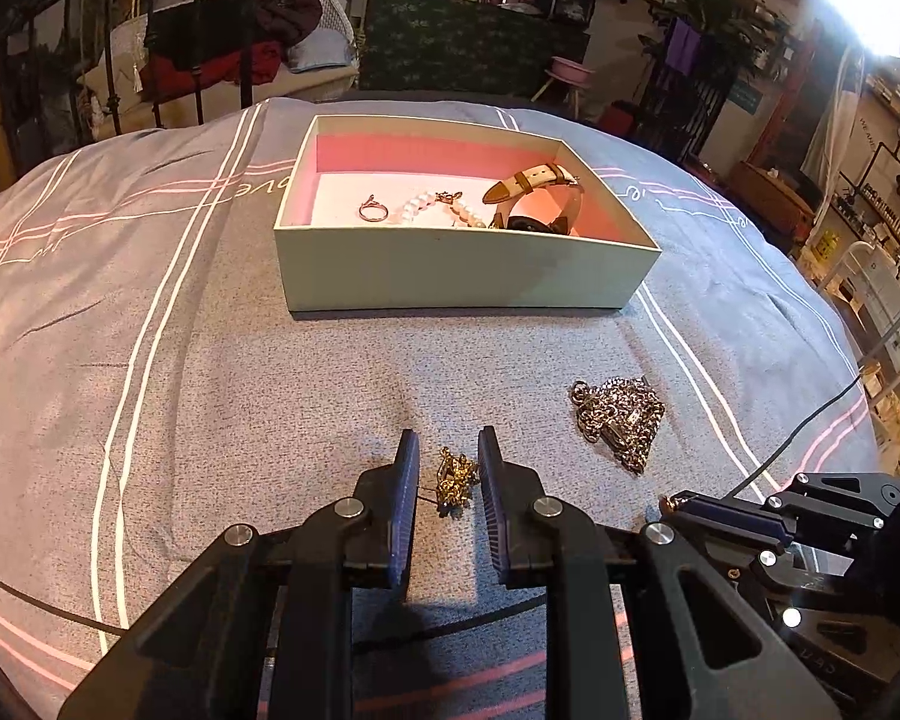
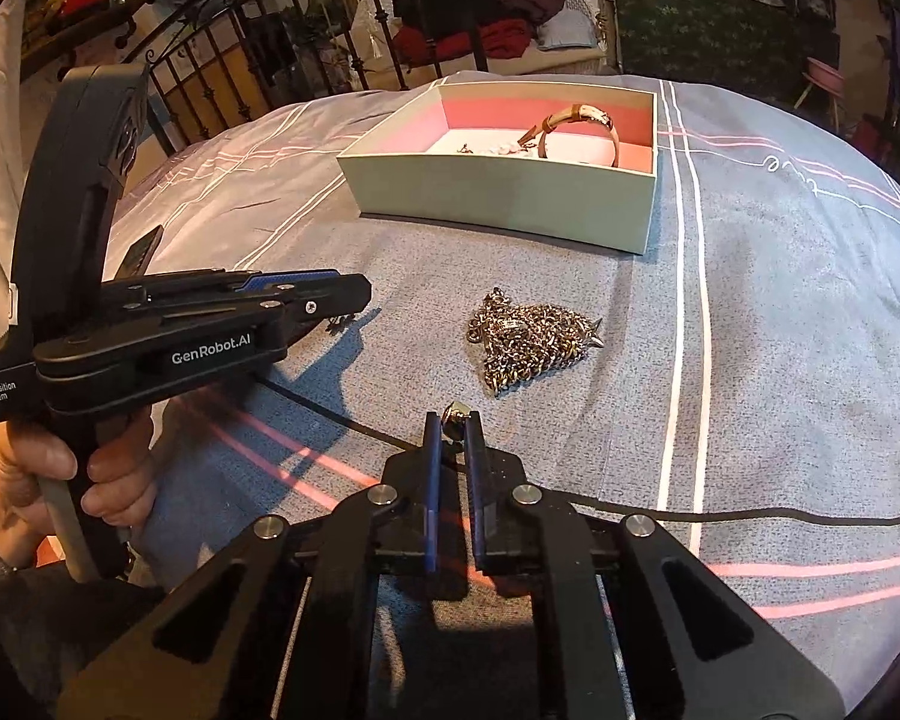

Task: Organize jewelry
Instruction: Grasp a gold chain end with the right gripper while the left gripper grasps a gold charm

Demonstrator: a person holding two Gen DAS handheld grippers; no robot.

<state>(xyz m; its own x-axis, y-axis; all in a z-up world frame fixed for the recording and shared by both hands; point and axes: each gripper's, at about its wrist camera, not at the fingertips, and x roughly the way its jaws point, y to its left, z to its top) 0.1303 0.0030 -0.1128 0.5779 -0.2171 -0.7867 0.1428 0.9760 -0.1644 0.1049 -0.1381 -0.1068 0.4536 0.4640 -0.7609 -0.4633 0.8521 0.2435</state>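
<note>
The left gripper (image 1: pixel 448 468) is low over the grey bedspread (image 1: pixel 210 360), jaws parted with a small gold chain (image 1: pixel 455 480) lying between the pads, not clamped. The right gripper (image 2: pixel 453 427) is closed on a small metallic piece (image 2: pixel 457 411) at its fingertips. Beyond both, a heaped silver chain (image 2: pixel 525 337) rests on the bedspread, well apart from the open box (image 1: pixel 462 267). Inside the box lie a ring (image 1: pixel 372 211), a pearl bracelet (image 1: pixel 426 204) and a strap watch (image 1: pixel 537 198).
</note>
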